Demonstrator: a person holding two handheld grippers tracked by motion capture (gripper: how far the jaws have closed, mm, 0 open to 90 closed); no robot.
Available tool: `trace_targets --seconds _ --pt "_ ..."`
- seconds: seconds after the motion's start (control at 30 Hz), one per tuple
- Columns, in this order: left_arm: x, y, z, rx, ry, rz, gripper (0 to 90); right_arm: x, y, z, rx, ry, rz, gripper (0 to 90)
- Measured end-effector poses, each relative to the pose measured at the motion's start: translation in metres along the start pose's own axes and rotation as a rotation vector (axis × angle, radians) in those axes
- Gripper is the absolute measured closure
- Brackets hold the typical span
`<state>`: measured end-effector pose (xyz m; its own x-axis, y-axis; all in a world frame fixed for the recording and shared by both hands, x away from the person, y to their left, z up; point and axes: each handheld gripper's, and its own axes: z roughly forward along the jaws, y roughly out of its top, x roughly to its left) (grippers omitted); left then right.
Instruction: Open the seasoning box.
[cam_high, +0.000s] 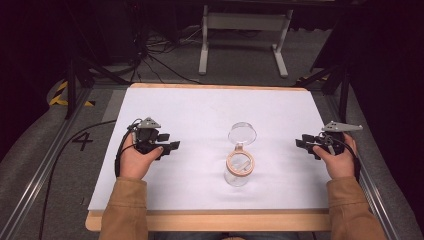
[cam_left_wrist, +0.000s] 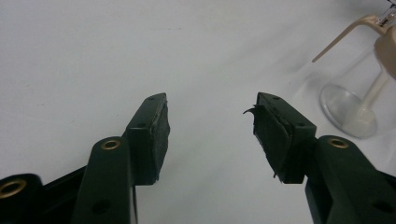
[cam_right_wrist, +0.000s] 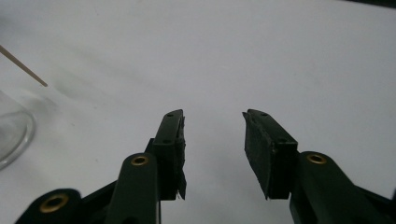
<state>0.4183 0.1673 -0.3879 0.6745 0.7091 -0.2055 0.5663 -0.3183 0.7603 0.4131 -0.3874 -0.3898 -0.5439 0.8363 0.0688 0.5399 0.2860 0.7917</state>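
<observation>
- A clear glass jar (cam_high: 239, 172) stands upright on the white table (cam_high: 200, 115), a little right of centre and nearer the person's edge.
- Its mouth is open, ringed by a tan seal (possibly rubber).
- Its round glass lid (cam_high: 242, 133) is swung back on the far side, seemingly joined to the jar.

A white-topped table (cam_high: 200, 107) carries one clear glass jar (cam_high: 240, 167), its hinged lid open.
</observation>
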Motion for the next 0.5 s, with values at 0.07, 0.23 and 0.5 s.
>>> trace_targets --seconds 0.07,0.23,0.5 --pt "0.0 0.0 0.001 0.002 -0.003 -0.002 45.1 -0.003 -0.004 0.005 0.021 0.0 0.008 58.1" --pt "0.002 -0.003 0.006 0.028 -0.008 -0.009 44.8 -0.006 -0.011 0.014 0.08 -0.01 0.006 57.3" --pt "0.005 -0.008 0.018 0.09 -0.025 -0.019 42.6 -0.002 -0.017 0.027 0.158 0.001 -0.023 55.9"
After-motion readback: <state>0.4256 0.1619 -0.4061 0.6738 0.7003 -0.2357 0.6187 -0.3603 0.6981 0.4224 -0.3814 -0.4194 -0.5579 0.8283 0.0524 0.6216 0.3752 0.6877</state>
